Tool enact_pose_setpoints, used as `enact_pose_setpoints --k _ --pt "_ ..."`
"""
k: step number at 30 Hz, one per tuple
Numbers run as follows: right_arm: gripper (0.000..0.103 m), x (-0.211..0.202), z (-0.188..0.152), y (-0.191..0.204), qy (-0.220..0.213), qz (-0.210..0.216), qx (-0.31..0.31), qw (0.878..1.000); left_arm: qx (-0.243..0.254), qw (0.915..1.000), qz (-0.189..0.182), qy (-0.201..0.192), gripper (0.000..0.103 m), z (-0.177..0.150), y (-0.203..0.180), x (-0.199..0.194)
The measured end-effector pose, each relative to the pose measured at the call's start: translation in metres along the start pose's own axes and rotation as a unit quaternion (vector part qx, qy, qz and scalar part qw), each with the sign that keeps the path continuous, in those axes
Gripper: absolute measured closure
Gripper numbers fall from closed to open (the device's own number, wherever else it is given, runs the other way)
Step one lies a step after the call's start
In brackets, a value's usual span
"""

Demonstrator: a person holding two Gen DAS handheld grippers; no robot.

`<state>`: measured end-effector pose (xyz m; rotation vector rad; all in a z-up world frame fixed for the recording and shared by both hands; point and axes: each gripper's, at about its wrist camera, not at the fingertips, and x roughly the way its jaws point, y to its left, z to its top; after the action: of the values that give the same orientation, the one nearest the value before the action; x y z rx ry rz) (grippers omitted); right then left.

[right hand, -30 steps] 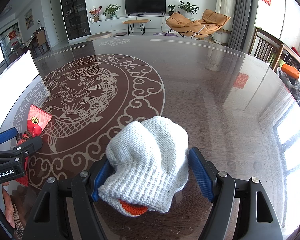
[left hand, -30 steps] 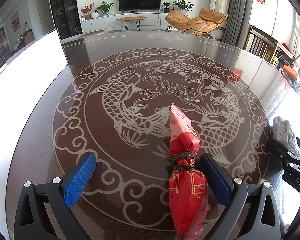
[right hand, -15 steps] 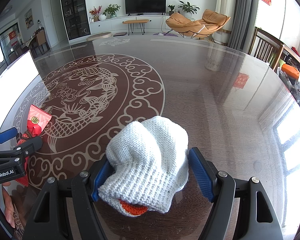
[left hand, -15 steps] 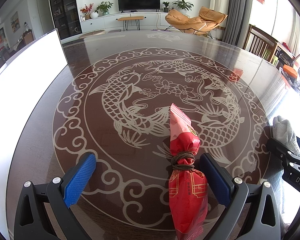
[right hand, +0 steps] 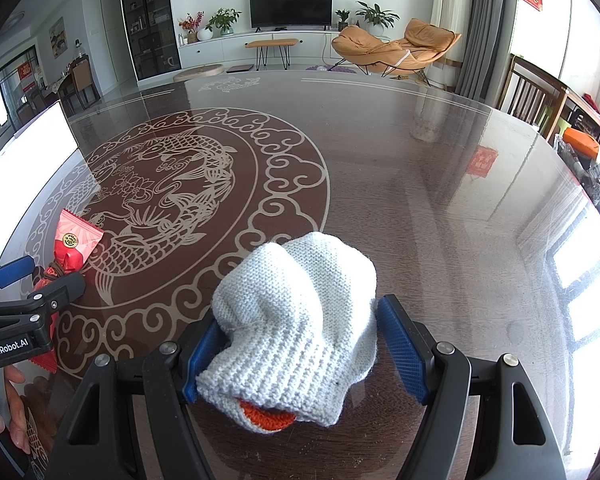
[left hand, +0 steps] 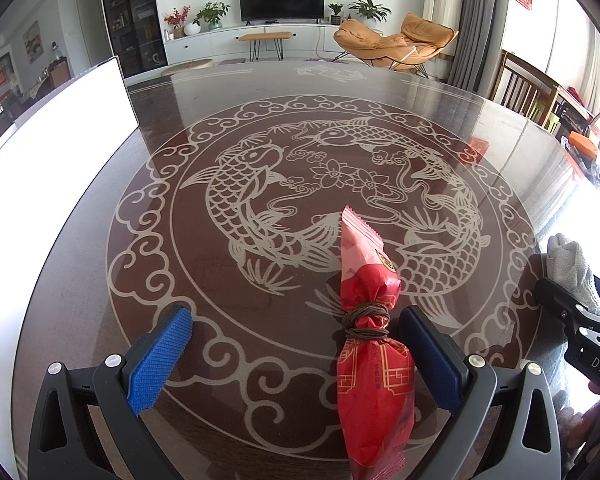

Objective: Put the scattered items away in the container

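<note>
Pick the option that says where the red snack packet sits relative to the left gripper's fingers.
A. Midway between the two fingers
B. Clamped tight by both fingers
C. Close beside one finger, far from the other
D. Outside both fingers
C: the red snack packet lies close beside one blue finger of the open left gripper, leaving a wide gap to the other.

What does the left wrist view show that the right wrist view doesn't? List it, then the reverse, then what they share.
Left wrist only: the left gripper with jaws wide open, the red snack packet lying beside its right pad.
Right wrist only: the right gripper open around the white knitted glove.
Both: packet, glove, white container and fish-patterned table.
</note>
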<state>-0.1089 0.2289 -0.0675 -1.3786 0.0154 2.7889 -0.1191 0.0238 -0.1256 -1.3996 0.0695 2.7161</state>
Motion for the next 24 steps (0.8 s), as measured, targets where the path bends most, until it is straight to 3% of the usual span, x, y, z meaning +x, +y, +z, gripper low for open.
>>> enact_pose_setpoints --k 6,10,12,19,23,24 --pt "0.029 -0.001 -0.001 0.002 0.000 0.010 -0.011 1.000 0.023 0.9995 -0.018 0.010 0.000 -0.001 0.001 -0.004" --pt "0.029 -0.038 -0.023 -0.011 -0.064 0.046 -0.006 0.997 0.032 0.9973 -0.066 0.009 0.000 -0.019 0.017 -0.025" --pt "0.029 -0.047 -0.029 -0.018 -0.069 0.054 -0.012 0.996 0.030 0.9964 -0.079 0.001 0.000 -0.026 0.020 -0.031" --pt "0.029 -0.025 -0.014 -0.011 -0.025 0.063 -0.054 0.996 0.063 0.9959 -0.064 0.002 0.000 -0.014 -0.002 -0.022" --pt "0.030 -0.006 -0.011 0.002 -0.002 0.041 -0.081 0.996 0.083 0.9949 -0.055 0.016 0.000 0.001 -0.021 -0.013" --pt "0.031 -0.004 -0.011 0.004 0.002 0.040 -0.083 0.996 0.087 0.9939 -0.066 0.018 0.000 0.002 -0.025 -0.012"
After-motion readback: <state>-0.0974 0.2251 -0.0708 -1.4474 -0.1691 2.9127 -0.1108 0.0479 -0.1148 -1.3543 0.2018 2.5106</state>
